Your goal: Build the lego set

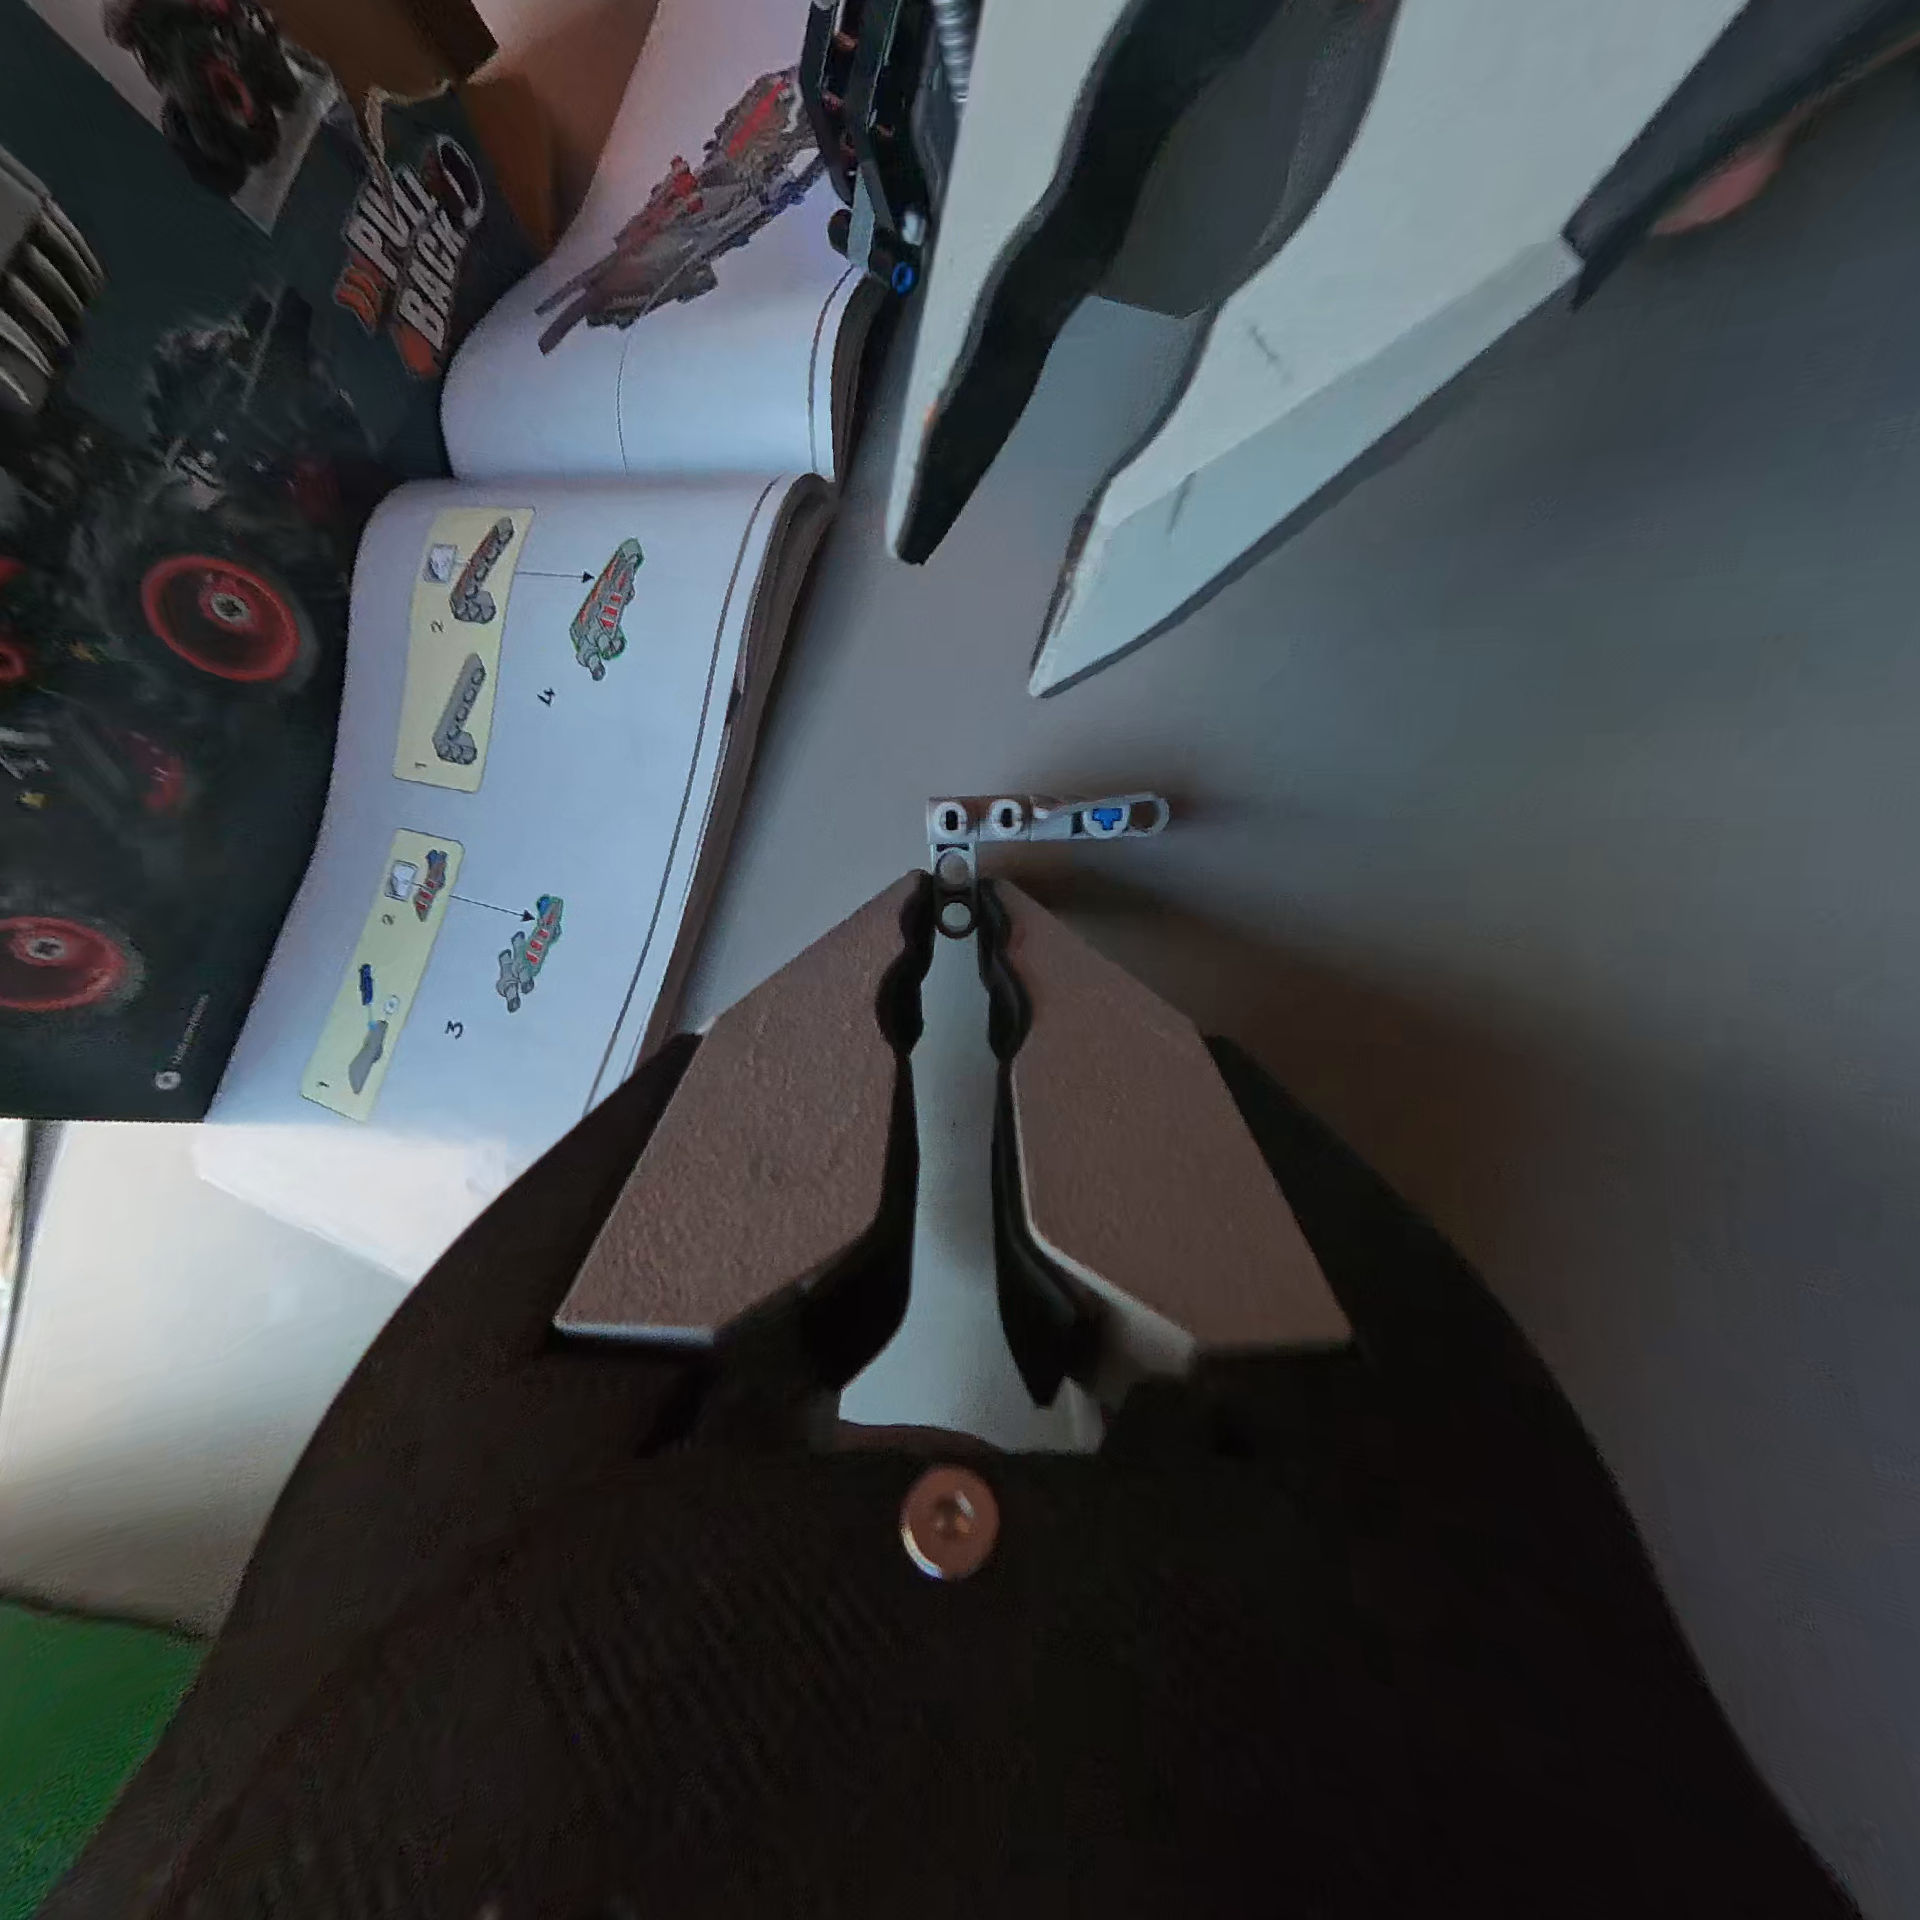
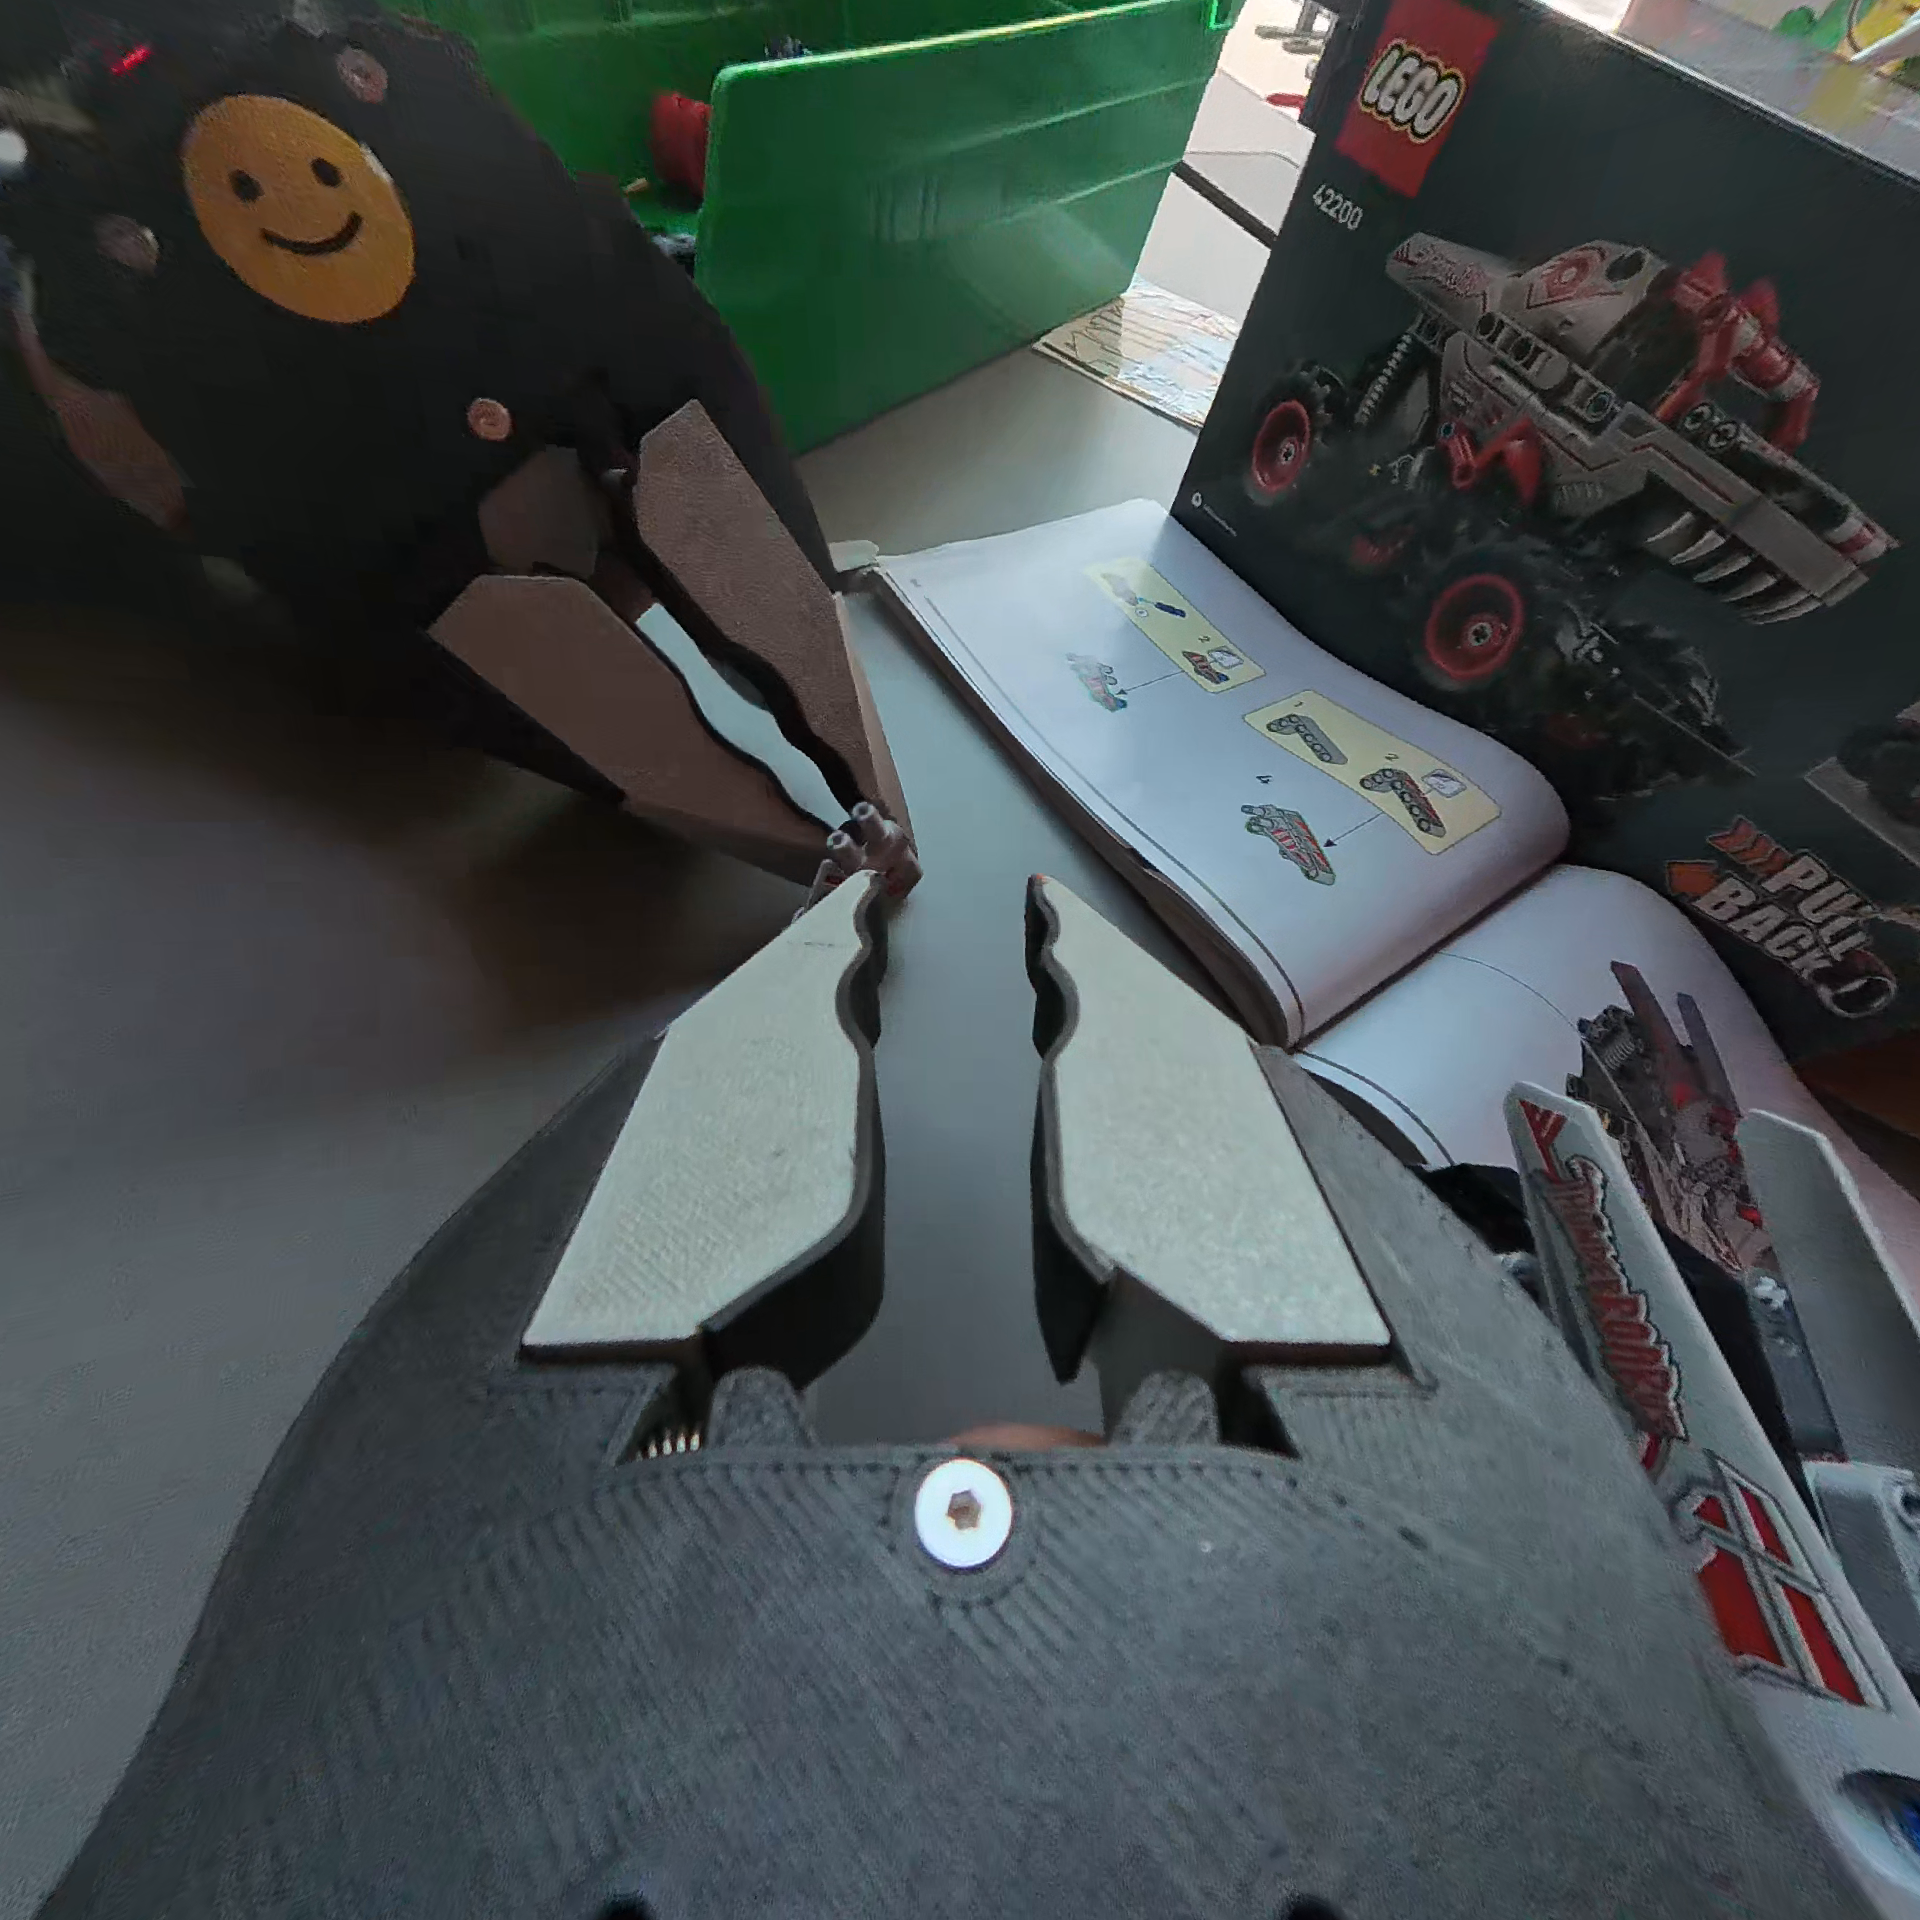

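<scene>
My left gripper (image 1: 954, 896) is shut on the short leg of a small light-grey L-shaped Lego piece (image 1: 1003, 819) with a blue pin (image 1: 1103, 820), low over the grey table. In the right wrist view the left gripper (image 2: 875, 860) comes in from the upper left with the piece (image 2: 864, 831) sticking out of its tips. My right gripper (image 2: 954, 894) is open and empty, its left fingertip close beside the held piece. It also shows in the left wrist view (image 1: 977, 623), open, just beyond the piece.
An open instruction booklet (image 2: 1247, 748) (image 1: 520, 779) lies on the table (image 2: 312, 1039). The Lego box (image 2: 1558, 416) (image 1: 156, 520) stands behind it. A partly built grey, red and black model (image 2: 1662, 1403) lies by the right gripper. A green bin (image 2: 935, 208) stands at the back.
</scene>
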Motion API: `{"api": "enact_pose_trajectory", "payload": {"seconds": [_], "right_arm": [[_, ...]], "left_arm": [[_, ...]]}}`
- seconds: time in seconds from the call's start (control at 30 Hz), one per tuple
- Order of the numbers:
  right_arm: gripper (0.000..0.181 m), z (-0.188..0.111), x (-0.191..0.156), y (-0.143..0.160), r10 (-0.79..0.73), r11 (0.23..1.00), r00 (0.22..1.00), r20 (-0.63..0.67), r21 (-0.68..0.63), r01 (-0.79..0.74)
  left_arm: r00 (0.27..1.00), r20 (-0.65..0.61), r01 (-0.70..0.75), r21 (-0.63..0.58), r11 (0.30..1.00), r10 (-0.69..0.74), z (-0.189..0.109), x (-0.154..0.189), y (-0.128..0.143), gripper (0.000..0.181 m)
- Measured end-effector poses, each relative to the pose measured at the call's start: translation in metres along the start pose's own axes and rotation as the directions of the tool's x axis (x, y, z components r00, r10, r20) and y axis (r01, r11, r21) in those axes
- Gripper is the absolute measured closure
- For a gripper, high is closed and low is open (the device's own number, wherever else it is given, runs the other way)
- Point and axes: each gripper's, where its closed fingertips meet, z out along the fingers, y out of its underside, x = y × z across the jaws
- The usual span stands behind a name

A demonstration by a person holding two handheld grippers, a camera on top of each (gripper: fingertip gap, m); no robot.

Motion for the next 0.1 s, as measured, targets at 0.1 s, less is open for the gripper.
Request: {"api": "enact_pose_trajectory", "payload": {"seconds": [0.1], "right_arm": [[0.159,-0.0008,-0.0019,-0.0033,-0.022,1.000,1.000,-0.004,0.016,0.022]], "left_arm": [[0.999,-0.033,0.033,0.003,0.999,-0.033,-0.0017,-0.0009,0.0020,0.175]]}}
